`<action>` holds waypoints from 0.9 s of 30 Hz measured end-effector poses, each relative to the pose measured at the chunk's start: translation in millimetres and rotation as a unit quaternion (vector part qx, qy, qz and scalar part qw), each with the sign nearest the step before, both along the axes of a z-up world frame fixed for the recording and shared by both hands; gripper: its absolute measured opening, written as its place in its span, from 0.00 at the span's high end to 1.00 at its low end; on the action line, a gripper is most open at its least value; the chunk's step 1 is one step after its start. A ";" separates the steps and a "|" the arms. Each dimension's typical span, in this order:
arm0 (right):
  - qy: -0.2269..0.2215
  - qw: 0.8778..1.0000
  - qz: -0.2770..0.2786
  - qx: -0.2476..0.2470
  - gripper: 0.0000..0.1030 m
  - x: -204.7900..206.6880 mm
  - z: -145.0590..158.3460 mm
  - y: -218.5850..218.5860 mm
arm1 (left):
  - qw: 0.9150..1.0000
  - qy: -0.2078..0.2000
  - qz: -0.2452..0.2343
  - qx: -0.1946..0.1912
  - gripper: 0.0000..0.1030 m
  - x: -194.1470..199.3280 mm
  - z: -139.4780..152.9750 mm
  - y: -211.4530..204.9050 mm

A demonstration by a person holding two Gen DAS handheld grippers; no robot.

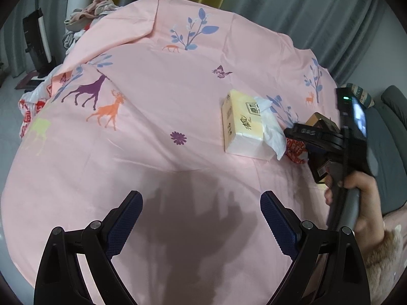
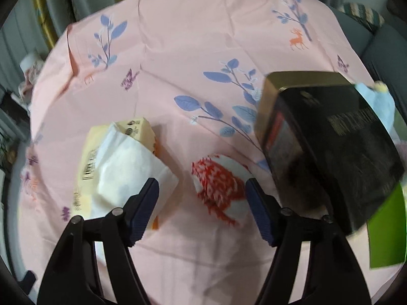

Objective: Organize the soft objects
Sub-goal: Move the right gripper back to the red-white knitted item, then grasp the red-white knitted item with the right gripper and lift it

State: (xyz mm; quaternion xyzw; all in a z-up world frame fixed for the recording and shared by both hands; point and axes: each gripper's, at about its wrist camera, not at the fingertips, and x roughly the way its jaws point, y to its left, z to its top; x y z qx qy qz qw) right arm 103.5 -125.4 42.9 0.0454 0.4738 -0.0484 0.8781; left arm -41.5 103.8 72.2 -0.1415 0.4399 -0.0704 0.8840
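A red-and-white patterned soft bundle [image 2: 218, 188] lies on the pink printed sheet [image 2: 190, 38]. My right gripper [image 2: 202, 211] hovers right over it, open, with the bundle lying ahead between the two fingers; the left pad stands clear of it. To its left lies a yellow tissue pack [image 2: 114, 162] with a white tissue pulled out of it. In the left wrist view the same pack [image 1: 244, 124] and the bundle [image 1: 295, 150] sit at the right, partly behind the right tool held by a hand [image 1: 356, 185]. My left gripper [image 1: 202, 218] is open over bare sheet [image 1: 152, 89], holding nothing.
A black box with a gold rim [image 2: 325, 139] stands just right of the bundle. A light blue soft thing [image 2: 379, 101] and a green sheet [image 2: 386, 228] lie beyond it. Clothes are piled [image 1: 94, 12] at the far left; a grey sofa [image 1: 391, 132] borders the right.
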 end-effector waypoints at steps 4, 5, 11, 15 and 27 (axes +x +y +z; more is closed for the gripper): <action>0.009 0.998 0.002 -0.059 0.36 9.1 -8.3 1.7 | 1.000 0.000 0.002 0.002 0.09 -1.0 0.9 -1.5; 0.009 0.998 0.002 -0.065 0.37 9.7 -9.2 2.3 | 1.000 0.000 0.002 0.002 0.09 -1.2 0.9 -1.5; 0.012 0.995 0.018 -0.096 0.65 11.6 -17.3 -0.8 | 1.000 -0.004 -0.001 0.009 0.09 -5.9 4.9 -7.2; 0.003 0.996 0.037 -0.081 0.77 -1.2 -7.5 -5.8 | 1.000 -0.009 -0.005 0.016 0.09 -11.7 8.4 -12.9; -0.009 0.989 0.134 0.060 0.82 -103.6 23.1 1.9 | 1.000 -0.010 -0.017 0.020 0.09 -18.9 8.8 -28.1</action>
